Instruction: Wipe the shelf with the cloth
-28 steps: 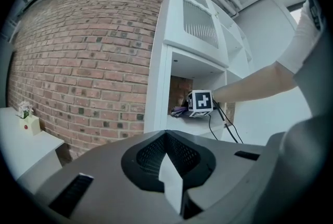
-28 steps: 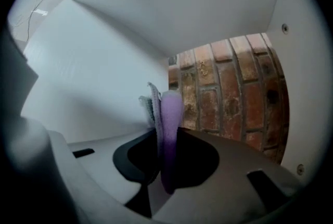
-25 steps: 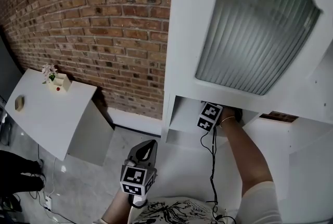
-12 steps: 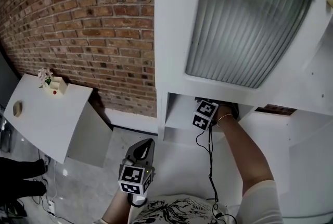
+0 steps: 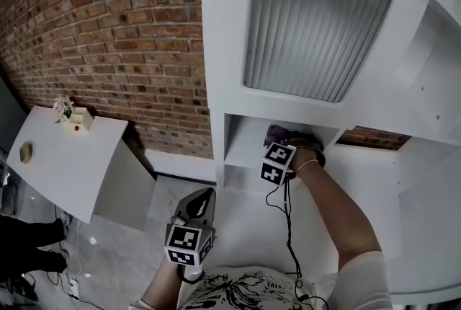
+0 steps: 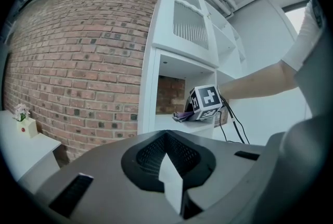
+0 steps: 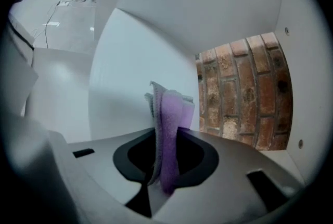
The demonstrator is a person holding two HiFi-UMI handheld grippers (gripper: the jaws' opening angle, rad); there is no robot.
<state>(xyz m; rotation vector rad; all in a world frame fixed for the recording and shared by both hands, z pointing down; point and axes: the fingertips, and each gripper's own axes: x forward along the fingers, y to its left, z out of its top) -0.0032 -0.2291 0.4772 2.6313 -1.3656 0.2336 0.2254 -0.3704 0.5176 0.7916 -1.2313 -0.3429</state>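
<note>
**Cloth [image 7: 169, 129] clamped in the right gripper [image 7: 165, 165], deep in the open shelf [image 5: 245, 156]**

The purple cloth stands folded between the right gripper's jaws. They are drawn in tight on it, so only a bunched wad pokes out past the tips. In the right gripper view it rises in the middle of the frame, with white shelf panels to the left and a brick back wall [image 7: 244, 92] to the right. A tight pinch on a thick fold looks sensible here: it gives a firm pad to press and drag without the fabric slipping out.

In the head view the right gripper [image 5: 281, 139] sits just right of centre, reaching into the low compartment of the white cabinet [image 5: 223, 49] beneath the ribbed glass door [image 5: 317, 20]. A sliver of cloth [image 5: 274, 133] shows beyond its marker cube, towards the back of the compartment. Whether the cloth actually touches the shelf board cannot be told from any view. The forearm enters from the lower right, and a cable [image 5: 288, 229] hangs down from the gripper in front of the cabinet.

The left gripper [image 5: 205, 199] is held low in the bottom centre of the head view, well apart from the shelf. Its jaws are brought together with nothing between them. Its own view looks across at the cabinet from outside, so it seems parked out of the way while the one-handed wiping goes on.

The job appears to be mid-stroke, with the left part of the shelf board bare and within reach.
</note>
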